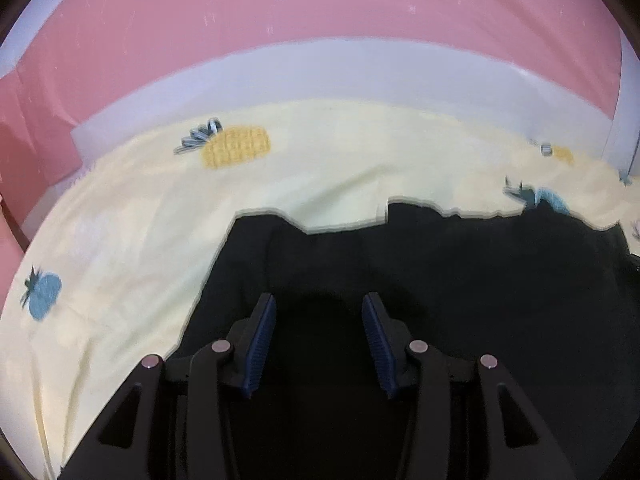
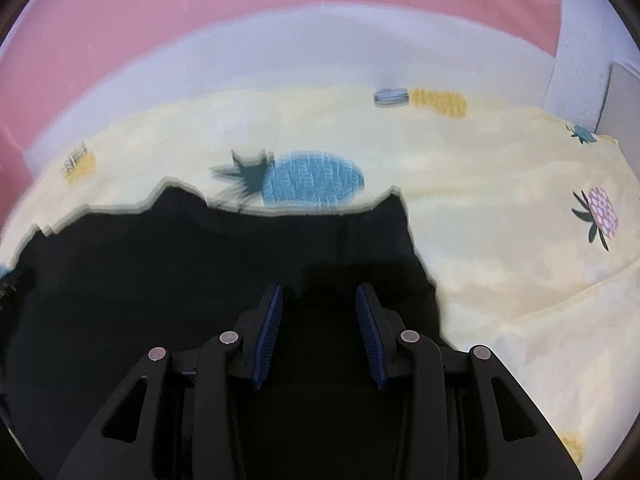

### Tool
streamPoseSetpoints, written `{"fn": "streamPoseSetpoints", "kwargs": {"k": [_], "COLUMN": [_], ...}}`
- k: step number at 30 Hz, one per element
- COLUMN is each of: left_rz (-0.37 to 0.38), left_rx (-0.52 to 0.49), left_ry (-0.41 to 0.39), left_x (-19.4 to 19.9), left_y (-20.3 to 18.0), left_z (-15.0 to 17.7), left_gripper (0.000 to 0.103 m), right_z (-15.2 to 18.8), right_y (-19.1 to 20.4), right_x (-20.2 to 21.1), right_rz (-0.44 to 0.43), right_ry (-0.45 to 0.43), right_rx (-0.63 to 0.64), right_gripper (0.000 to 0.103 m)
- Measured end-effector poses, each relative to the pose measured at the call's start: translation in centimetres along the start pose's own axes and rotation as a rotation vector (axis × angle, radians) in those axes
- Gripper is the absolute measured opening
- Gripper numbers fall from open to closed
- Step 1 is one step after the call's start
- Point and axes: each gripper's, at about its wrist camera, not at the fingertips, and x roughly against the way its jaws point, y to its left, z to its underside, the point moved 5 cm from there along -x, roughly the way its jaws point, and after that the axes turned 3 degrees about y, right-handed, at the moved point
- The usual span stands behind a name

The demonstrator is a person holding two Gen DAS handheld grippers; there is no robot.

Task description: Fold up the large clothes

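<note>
Your left gripper (image 1: 319,300) and right gripper (image 2: 319,290) hover with jaws apart, holding nothing, over a black garment (image 1: 440,272) spread on the pale pineapple-print sheet (image 1: 140,220). It looks soft and limp; pinch its far corners.
</note>
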Motion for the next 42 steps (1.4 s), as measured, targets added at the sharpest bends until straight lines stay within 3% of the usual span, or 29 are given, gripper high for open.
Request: {"fn": "streamPoseSetpoints", "kwargs": {"k": [3,5,9,13,15,19,23,25,29,33,39,42], "left_rz": [-0.080,-0.044,-0.055,-0.081,-0.104,0.035,0.240,0.274,0.239,0.249,0.130,0.033], "left_rx": [-0.016,0.023,0.033,0.009,-0.021,0.029,-0.029,-0.097,-0.153,-0.090,-0.052,-0.021], "left_ry": [0.046,0.076,0.074,0.096,0.081,-0.014,-0.049,-0.031,0.107,0.124,0.016,0.051], "left_x": [-2.8,-4.5,-6.2,-6.4,-4.4,1.7,5.8,5.5,0.6,0.8,5.6,5.2], "left_y": [1.5,2.7,3.0,2.8,2.7,2.1,-4.3,-7.7,-11.0,-9.4,-2.0,2.4], "left_z": [-0.8,-0.7,-0.6,-0.9,-1.6,-2.5,-2.1,-1.3,1.5,1.1,2.9,6.0], "left_gripper": [0.048,0.048,0.048,0.048,0.046,0.046,0.046,0.047,0.049,0.050,0.049,0.050], "right_z": [-0.9,-0.9,-0.3,-0.6,-1.1,-1.5,1.0,2.8,4.3,3.8,7.4,9.6], "right_y": [-1.3,-2.1,-2.4,-2.0,-1.5,0.7,4.6,5.7,4.6,2.9,-1.8,-3.5], "right_x": [-1.9,-4.0,-6.1,-6.3,-4.7,1.3,5.0,4.5,1.2,2.4,6.7,6.3], "right_rz": [0.041,0.038,0.085,0.125,0.161,0.007,-0.117,-0.128,-0.083,-0.093,-0.074,-0.040], "right_ry": [0.042,0.088,0.097,0.124,0.110,-0.001,-0.035,-0.003,0.041,0.043,-0.003,0.025], "right_rx": [-0.027,-0.032,-0.035,-0.001,0.029,-0.005,0.029,0.050,0.059,0.025,0.003,0.005], "right_gripper": [0.038,0.038,0.036,0.036,0.036,0.036,0.037,0.037,0.037,0.037,0.037,0.037]}}
